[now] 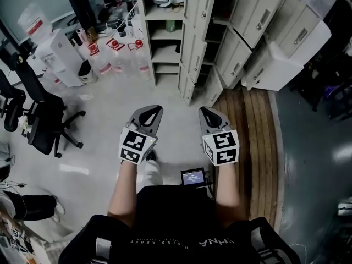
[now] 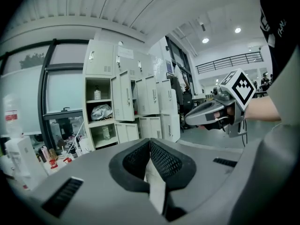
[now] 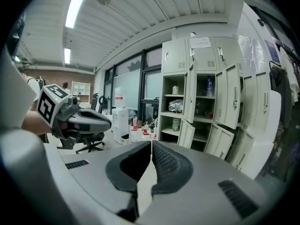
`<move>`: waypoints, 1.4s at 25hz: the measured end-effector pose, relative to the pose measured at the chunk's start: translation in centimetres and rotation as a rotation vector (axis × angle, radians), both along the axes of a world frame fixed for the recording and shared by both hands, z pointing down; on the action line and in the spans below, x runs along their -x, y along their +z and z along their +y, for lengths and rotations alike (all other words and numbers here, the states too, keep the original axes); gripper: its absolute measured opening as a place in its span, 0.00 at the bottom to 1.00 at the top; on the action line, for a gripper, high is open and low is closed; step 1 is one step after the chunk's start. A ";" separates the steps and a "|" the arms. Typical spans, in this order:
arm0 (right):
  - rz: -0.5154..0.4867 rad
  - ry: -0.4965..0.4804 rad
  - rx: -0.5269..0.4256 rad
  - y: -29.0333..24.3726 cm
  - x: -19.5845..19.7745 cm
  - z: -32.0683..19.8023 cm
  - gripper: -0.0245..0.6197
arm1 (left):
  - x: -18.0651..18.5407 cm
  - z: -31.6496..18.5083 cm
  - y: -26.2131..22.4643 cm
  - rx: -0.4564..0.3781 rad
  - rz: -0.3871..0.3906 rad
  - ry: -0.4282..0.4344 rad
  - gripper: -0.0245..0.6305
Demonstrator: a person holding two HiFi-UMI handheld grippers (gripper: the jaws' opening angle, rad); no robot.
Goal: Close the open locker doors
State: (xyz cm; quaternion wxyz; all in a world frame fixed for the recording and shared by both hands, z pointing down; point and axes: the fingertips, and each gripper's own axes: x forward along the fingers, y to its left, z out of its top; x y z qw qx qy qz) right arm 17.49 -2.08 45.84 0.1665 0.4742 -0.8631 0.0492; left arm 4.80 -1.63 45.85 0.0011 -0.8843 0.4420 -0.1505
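Pale grey steel lockers (image 1: 258, 15) stand along the far edge of the floor, several of their doors (image 1: 199, 56) hanging open, well apart from the person. The left gripper (image 1: 149, 112) and right gripper (image 1: 208, 114) are both pinched together on nothing. I'd step nearer first, then press the closed jaws flat near each door's free edge and push until it seats.

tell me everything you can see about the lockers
The lockers form a tall bank of pale grey-beige compartments, painted metal by the look, stacked in columns on the floor beside a window. Each door has a slim handle; the top ones show vent slots. Several doors hang open, baring shelves with a bottle and a crumpled bag. Nobody is touching them.
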 end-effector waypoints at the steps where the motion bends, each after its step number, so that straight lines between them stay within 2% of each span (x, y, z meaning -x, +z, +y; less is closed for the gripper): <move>1: 0.007 0.008 0.001 0.1 0.5 -1.4 0.09 | 0.4 -1.5 0.2 0.005 0.000 0.011 0.07; 10: 0.019 0.082 -0.019 -2.1 5.5 -14.5 0.09 | 4.4 -15.6 -1.6 -0.006 -0.019 0.117 0.07; 16: 0.033 0.095 -0.027 -2.4 9.7 -20.6 0.09 | 8.3 -21.7 -1.6 -0.007 -0.026 0.151 0.07; 21: 0.049 0.104 -0.020 -1.7 11.8 -23.6 0.09 | 10.6 -25.5 -1.5 -0.011 -0.020 0.156 0.07; 28: 0.089 0.071 -0.006 -0.3 10.5 -27.0 0.09 | 7.8 -28.9 -0.1 -0.001 -0.004 0.153 0.07; 35: 0.093 0.023 -0.038 -2.6 7.0 -31.3 0.09 | 4.5 -31.6 -2.6 -0.034 0.044 0.090 0.07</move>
